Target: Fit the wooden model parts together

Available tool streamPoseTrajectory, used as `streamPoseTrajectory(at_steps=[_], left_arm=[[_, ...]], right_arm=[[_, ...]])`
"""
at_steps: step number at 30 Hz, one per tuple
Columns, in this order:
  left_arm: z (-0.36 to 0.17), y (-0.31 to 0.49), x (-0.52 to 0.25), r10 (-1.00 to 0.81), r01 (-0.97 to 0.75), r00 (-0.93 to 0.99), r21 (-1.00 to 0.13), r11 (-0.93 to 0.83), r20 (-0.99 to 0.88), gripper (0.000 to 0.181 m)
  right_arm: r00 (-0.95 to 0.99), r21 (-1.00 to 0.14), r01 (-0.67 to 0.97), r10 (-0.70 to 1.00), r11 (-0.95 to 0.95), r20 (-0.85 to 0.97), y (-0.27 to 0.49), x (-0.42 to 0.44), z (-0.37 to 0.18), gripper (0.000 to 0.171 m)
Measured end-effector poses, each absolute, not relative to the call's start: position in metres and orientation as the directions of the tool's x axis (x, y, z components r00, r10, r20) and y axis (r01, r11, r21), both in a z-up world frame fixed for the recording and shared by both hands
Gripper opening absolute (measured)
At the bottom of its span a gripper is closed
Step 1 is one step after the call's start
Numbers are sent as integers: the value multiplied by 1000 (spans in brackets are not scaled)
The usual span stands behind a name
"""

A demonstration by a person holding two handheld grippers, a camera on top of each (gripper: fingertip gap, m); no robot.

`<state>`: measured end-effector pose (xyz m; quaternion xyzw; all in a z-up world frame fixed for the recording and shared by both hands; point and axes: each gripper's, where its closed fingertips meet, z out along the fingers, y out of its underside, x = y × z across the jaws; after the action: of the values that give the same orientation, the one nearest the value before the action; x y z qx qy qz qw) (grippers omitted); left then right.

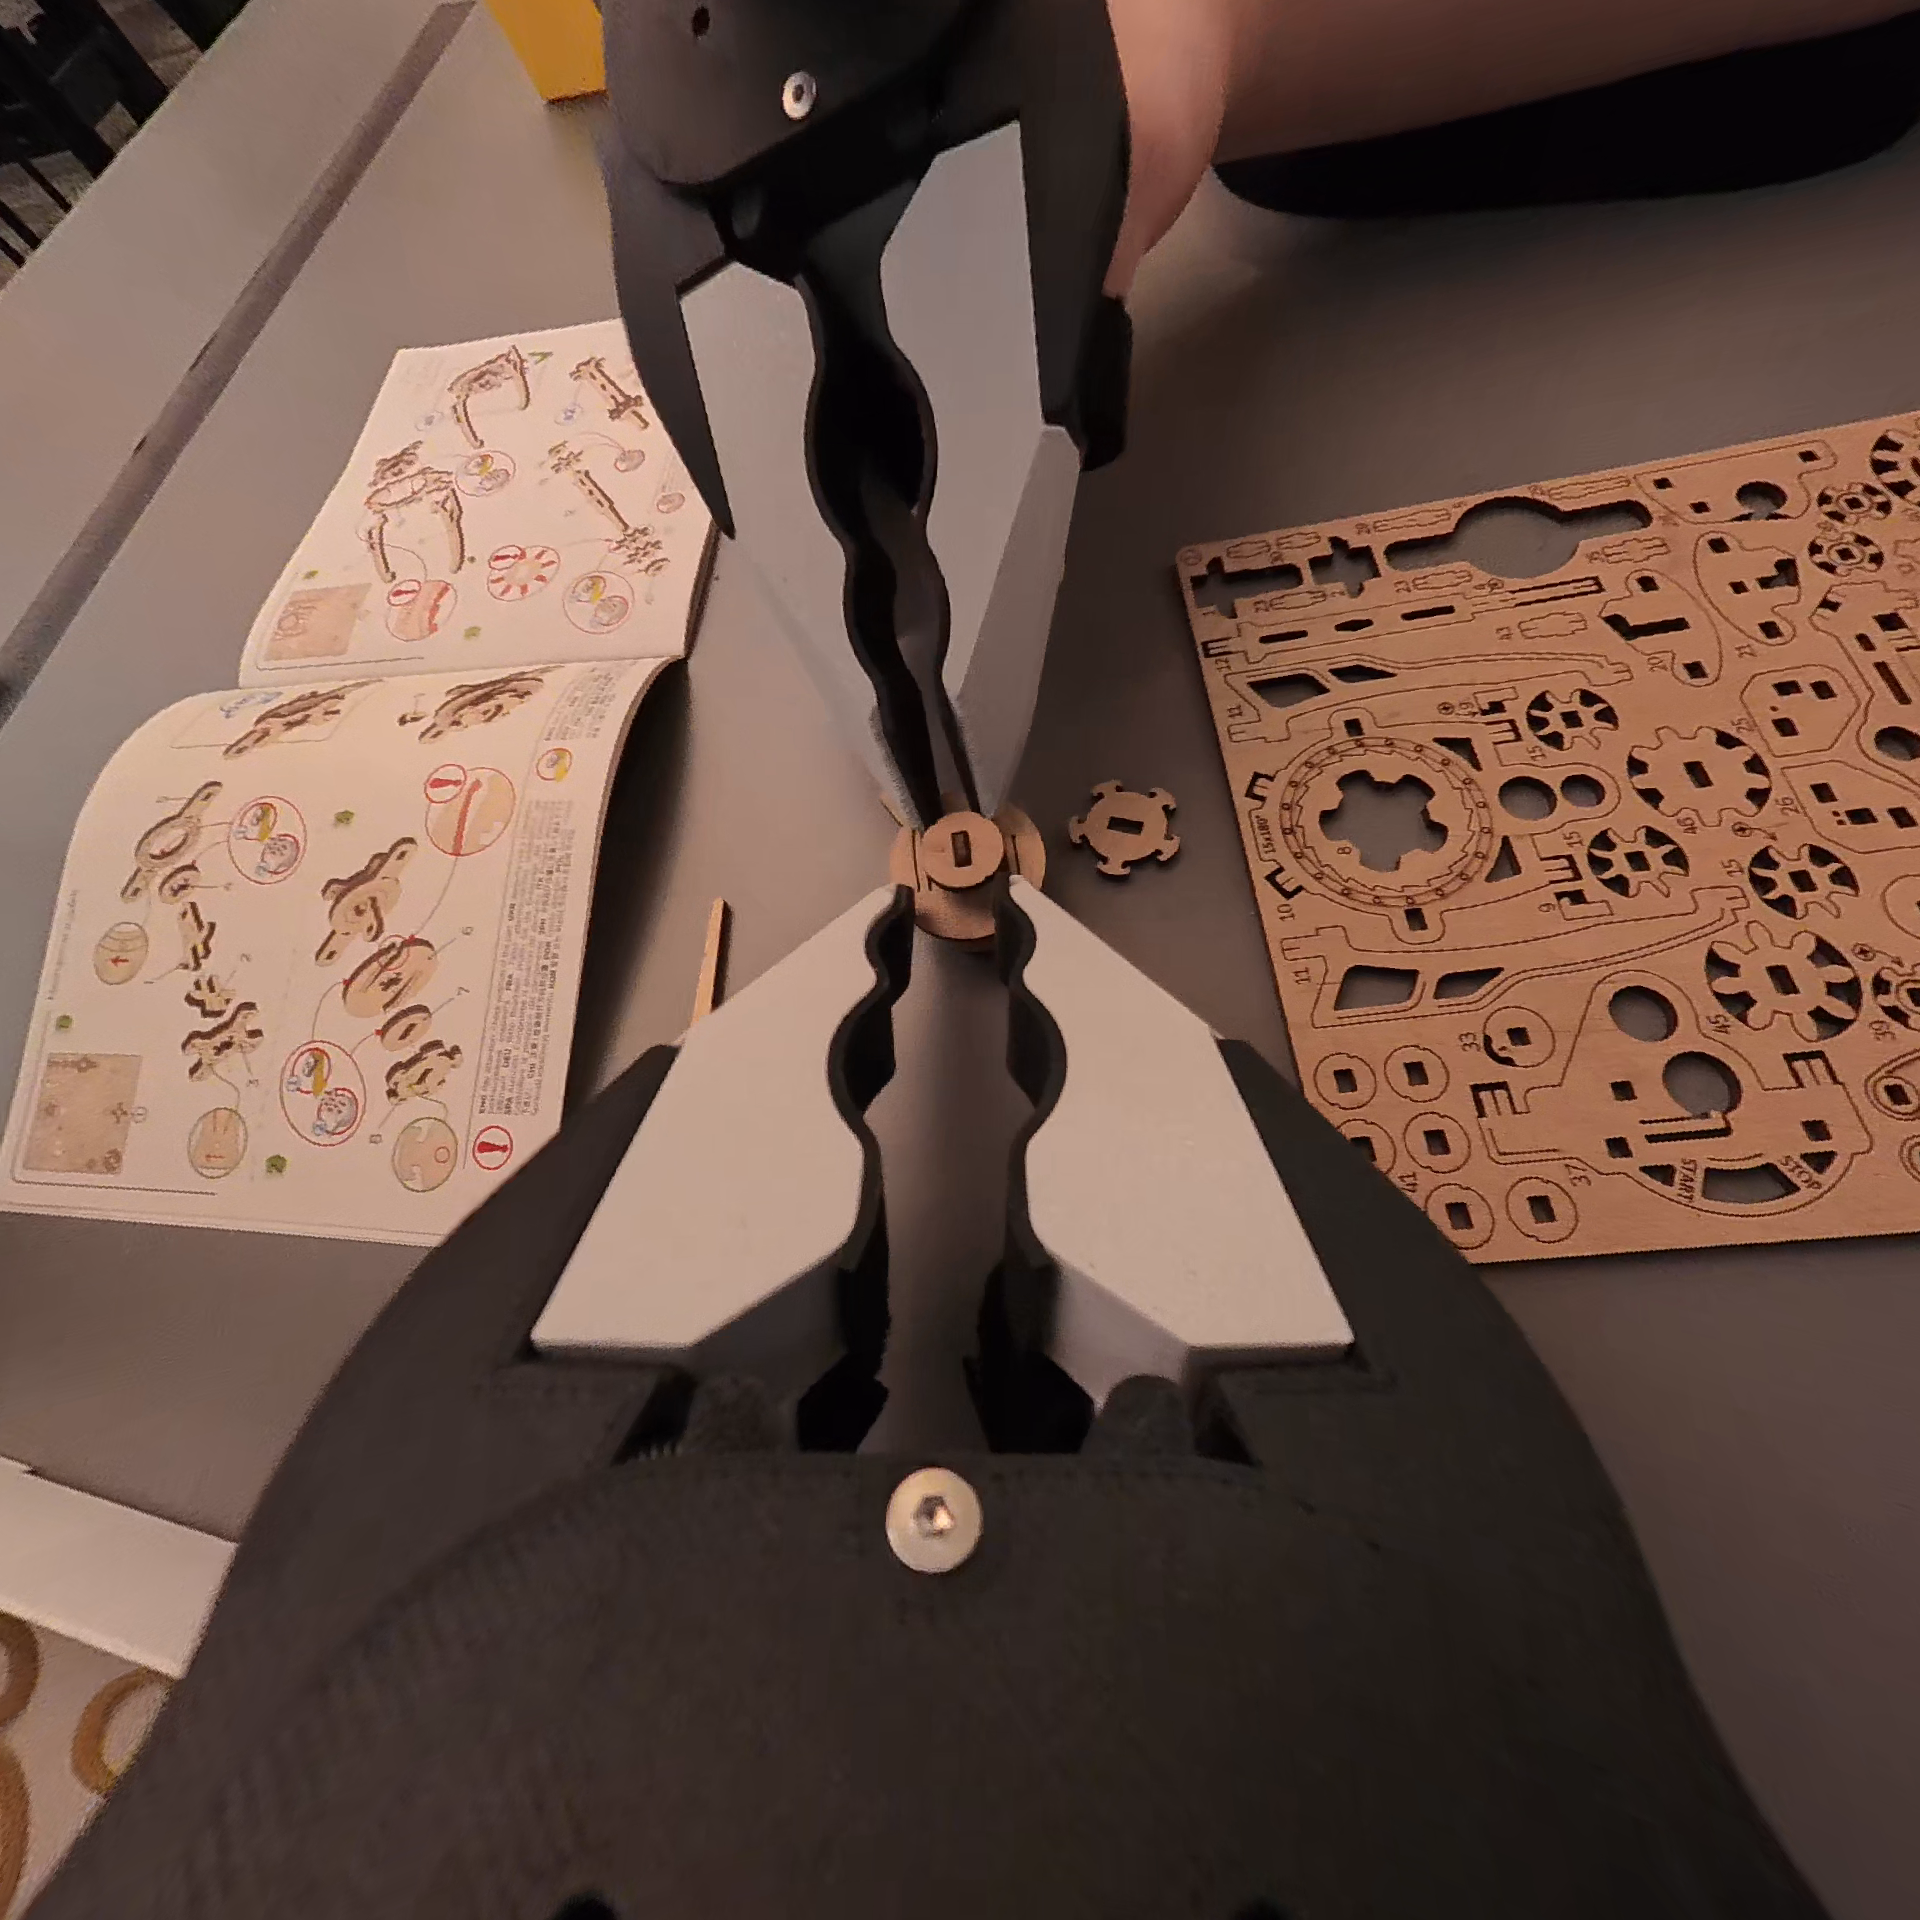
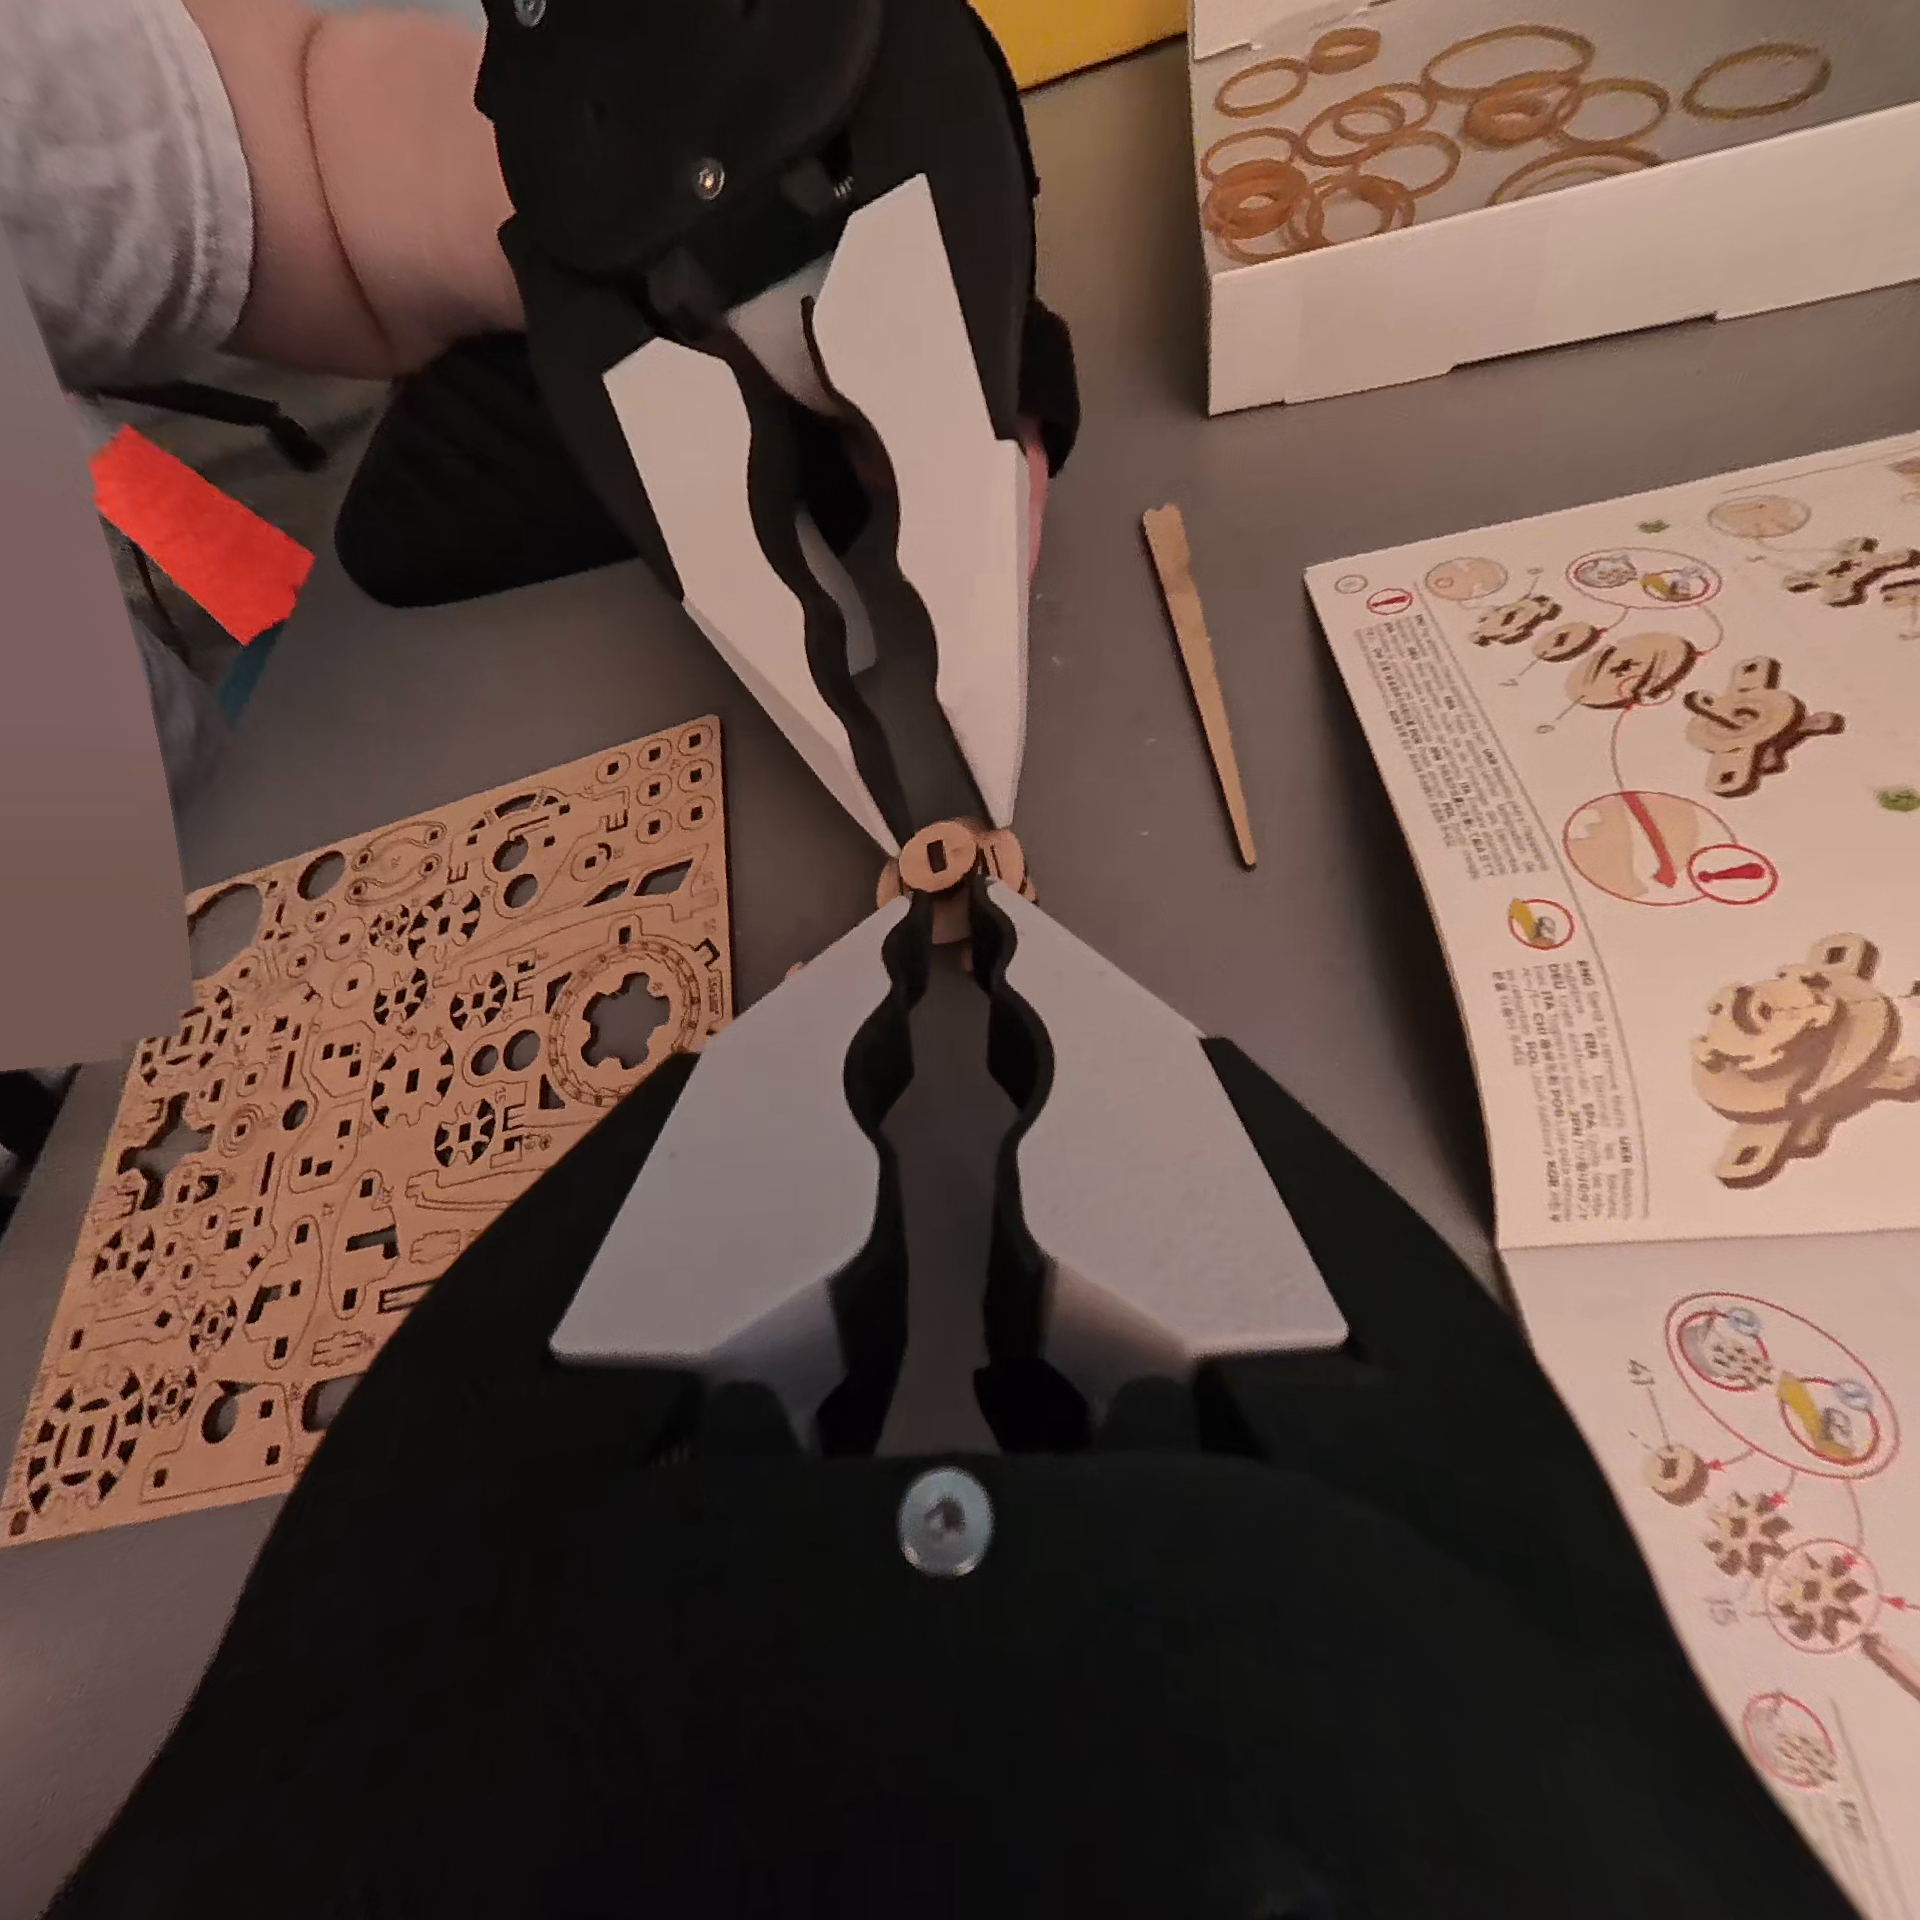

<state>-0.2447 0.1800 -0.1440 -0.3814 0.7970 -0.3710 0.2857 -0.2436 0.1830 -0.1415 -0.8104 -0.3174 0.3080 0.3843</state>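
Observation:
A small wooden assembly (image 1: 958,847) of round discs on an axle is held just above the grey table between both grippers. My left gripper (image 1: 956,899) is shut on its near side. My right gripper (image 1: 958,805) comes in from the far side, fingers narrowed onto the top disc. In the right wrist view the assembly (image 2: 935,860) sits between my right gripper (image 2: 948,902), shut on it, and my left gripper (image 2: 940,816) opposite. A loose wooden gear (image 1: 1124,828) lies flat just right of the assembly.
A laser-cut wooden parts sheet (image 1: 1558,831) lies to the right, an open instruction booklet (image 1: 364,831) to the left. A thin wooden stick (image 2: 1200,686) lies between booklet and grippers. A white box of rubber bands (image 2: 1455,208) stands behind the booklet. A person's arm (image 2: 260,208) is nearby. Both grippers' tips are close together, under 4 cm apart.

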Motion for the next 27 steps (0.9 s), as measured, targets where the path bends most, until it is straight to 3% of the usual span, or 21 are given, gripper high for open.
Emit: streamPoseTrajectory(at_steps=[5,9,20,27], left_arm=[[-144,181,-245,-839,-437,-535,-817,377,-101,9],[-144,183,-244,-851,-448,-518,-819,358,-88,15],[-140,185,-240,-782,-315,-502,-764,563,-369,12],[-139,184,-241,-710,-250,-502,-703,666,-494,7]], right_arm=[[609,-798,202,711,-568,-352,186,-242,-142,6],[606,-785,177,694,-594,-389,187,-242,-142,7],[578,-726,28,603,-688,-549,193,-242,-138,4],[604,-758,56,627,-650,-493,195,-243,-137,4]])
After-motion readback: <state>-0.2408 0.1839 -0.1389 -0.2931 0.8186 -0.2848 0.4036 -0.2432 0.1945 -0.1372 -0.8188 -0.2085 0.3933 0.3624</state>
